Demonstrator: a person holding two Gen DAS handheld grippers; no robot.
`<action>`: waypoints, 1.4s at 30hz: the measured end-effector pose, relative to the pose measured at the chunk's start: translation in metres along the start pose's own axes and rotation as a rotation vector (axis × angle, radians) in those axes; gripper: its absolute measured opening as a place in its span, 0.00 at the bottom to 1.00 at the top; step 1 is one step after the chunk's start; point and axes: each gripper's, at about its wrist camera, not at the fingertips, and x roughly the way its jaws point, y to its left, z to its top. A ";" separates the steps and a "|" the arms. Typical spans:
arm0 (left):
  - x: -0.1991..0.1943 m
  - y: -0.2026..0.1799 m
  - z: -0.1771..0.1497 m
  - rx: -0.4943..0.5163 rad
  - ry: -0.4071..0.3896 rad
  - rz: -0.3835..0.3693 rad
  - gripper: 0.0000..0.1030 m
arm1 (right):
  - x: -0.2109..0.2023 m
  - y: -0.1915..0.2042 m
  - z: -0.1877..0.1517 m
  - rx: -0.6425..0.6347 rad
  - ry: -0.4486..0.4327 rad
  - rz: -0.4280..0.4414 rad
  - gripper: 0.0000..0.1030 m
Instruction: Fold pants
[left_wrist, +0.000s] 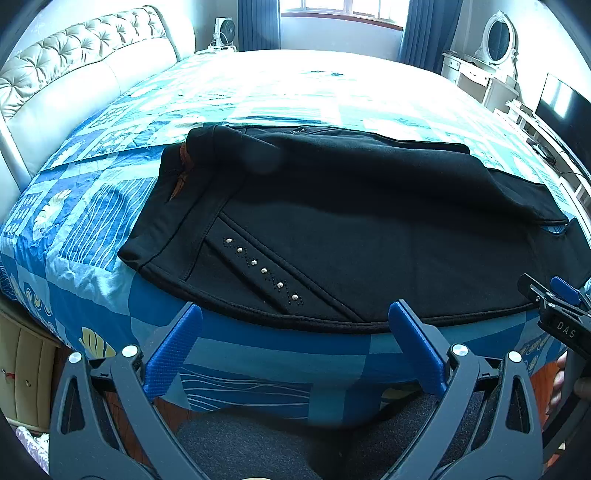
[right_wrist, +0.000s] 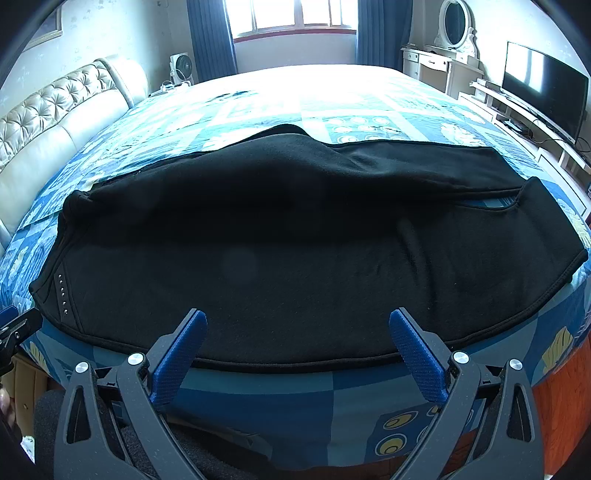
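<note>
Black pants (left_wrist: 351, 225) lie on the bed near its front edge, one leg folded over the other. The waistband is at the left, with a row of silver studs (left_wrist: 262, 269) on the pocket. In the right wrist view the pants (right_wrist: 314, 251) fill the middle, leg ends to the right. My left gripper (left_wrist: 295, 317) stands open just short of the pants' near hem, nothing between its blue fingers. My right gripper (right_wrist: 297, 325) is open too, its fingertips over the near hem. The right gripper (left_wrist: 554, 299) also shows at the right edge of the left wrist view.
The bed has a blue patterned quilt (left_wrist: 96, 206) and a tufted cream headboard (left_wrist: 74, 70) at the left. A white dressing table with an oval mirror (right_wrist: 454, 26) and a television (right_wrist: 543, 88) stand at the right. A fan (right_wrist: 183, 68) and a window sit behind the bed.
</note>
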 end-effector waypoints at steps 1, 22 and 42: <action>0.000 0.000 0.000 0.000 0.001 0.000 0.98 | 0.000 0.000 0.000 0.000 0.000 0.000 0.96; -0.001 -0.003 -0.002 0.005 -0.002 -0.002 0.98 | 0.002 0.002 -0.001 -0.003 0.008 0.006 0.96; 0.002 0.054 0.030 -0.128 0.058 -0.198 0.98 | 0.003 -0.004 0.045 -0.013 0.036 0.344 0.96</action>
